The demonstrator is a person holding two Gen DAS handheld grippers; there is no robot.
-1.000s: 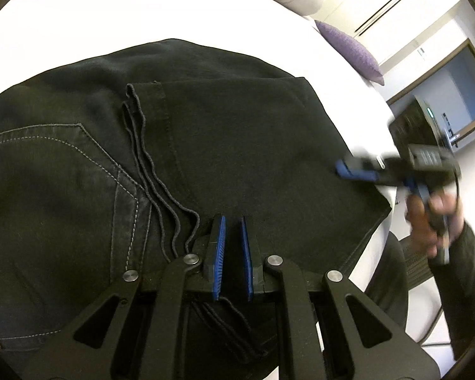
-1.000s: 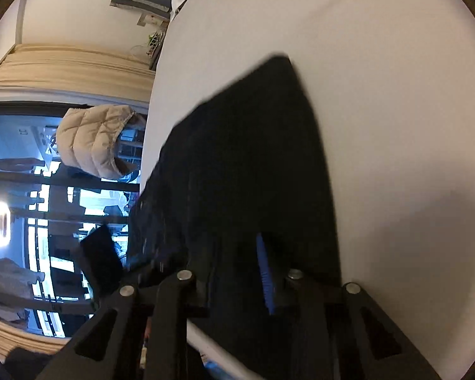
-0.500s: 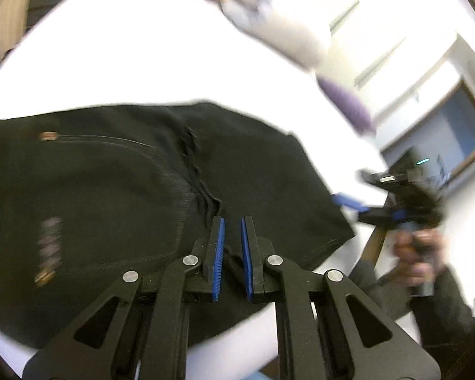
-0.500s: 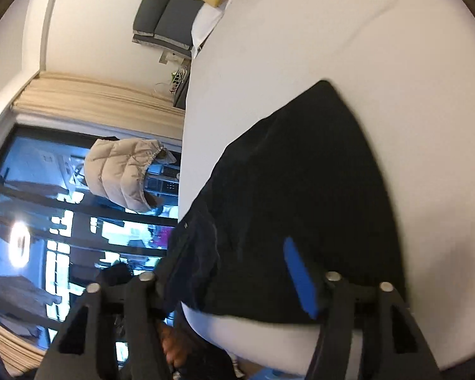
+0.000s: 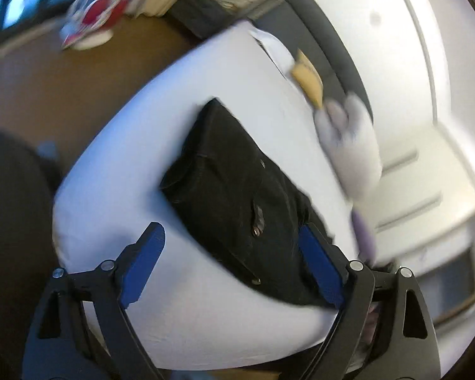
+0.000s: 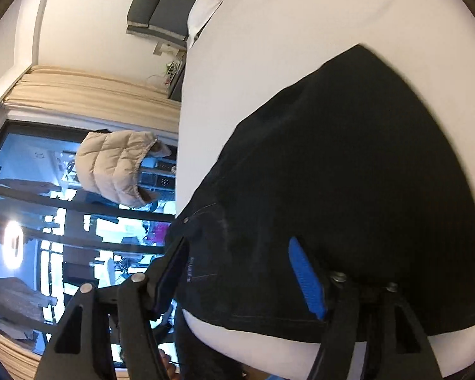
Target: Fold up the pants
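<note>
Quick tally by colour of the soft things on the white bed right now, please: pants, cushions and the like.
Black: 1, the folded pants
Yellow: 1, a cushion
Pale grey-white: 1, a blurred plush or pillow
Purple: 1, a cushion, mostly hidden
Total: 4

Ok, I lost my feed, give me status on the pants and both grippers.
Left gripper opening, fingers empty. Right gripper open, nothing held. Black pants lie folded on the white bed. Nothing in the way.
</note>
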